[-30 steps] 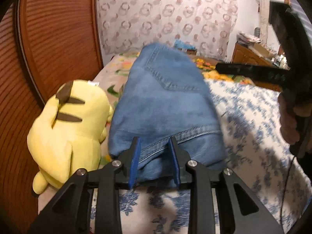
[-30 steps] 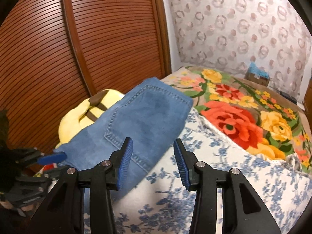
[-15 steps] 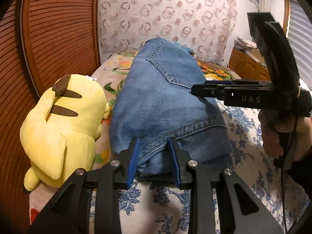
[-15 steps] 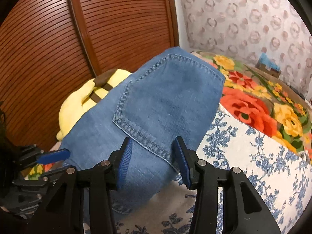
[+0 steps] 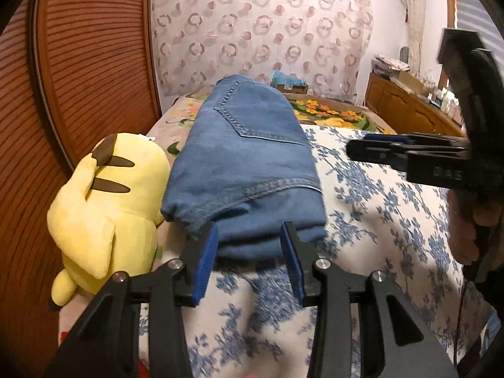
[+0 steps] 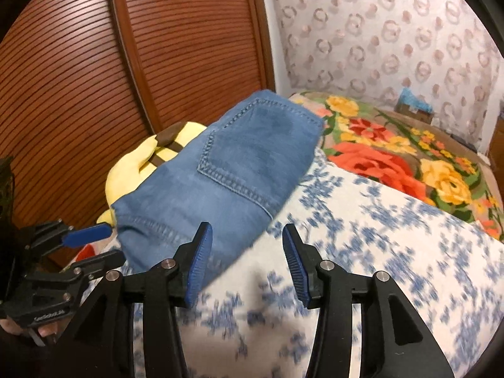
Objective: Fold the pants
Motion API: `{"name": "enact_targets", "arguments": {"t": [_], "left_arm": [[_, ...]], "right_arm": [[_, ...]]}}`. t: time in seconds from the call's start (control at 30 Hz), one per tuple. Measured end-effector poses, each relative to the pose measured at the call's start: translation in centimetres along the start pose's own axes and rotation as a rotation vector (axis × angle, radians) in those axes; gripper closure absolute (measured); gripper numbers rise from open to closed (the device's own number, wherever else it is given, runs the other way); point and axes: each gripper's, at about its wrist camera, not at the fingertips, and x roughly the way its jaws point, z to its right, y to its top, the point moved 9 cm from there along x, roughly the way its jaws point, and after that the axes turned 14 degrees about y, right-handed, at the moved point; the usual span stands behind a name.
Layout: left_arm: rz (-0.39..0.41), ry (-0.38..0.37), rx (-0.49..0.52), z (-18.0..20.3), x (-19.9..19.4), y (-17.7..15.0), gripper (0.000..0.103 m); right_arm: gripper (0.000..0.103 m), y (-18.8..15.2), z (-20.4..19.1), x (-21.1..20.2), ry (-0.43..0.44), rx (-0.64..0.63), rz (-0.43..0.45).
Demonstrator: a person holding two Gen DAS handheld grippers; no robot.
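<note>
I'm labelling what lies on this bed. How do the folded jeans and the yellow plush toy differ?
The folded jeans are blue denim with stitched seams and a back pocket; the yellow plush toy is soft yellow with brown stripes. The jeans lie as a flat folded stack; the toy is a rounded, stuffed shape lying on its side. The jeans sit toward the bed's middle, the toy nearer the wooden doors. Both rest side by side on the bed.

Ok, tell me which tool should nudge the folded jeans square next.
Left, probably. The left tool, jaws opening, sits right at the jeans' near edge; the right tool hangs off their corner over bare bedsheet.
</note>
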Motion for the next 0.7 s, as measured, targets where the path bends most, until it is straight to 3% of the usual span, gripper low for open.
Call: {"name": "enact_targets", "arguments": {"t": [0.53,0.7], "left_arm": [[0.115,-0.074,0.056,6.6,-7.5,0.5,0.063],[0.145,-0.091,0.057,8.2,-10.0,0.7,0.063]], "right_arm": [[0.045,-5.9,1.3,-14.1,-0.174,0.085,0.148],[0.038,-6.9,0.3,-18.2,-0.22,0.068,0.198]]}}
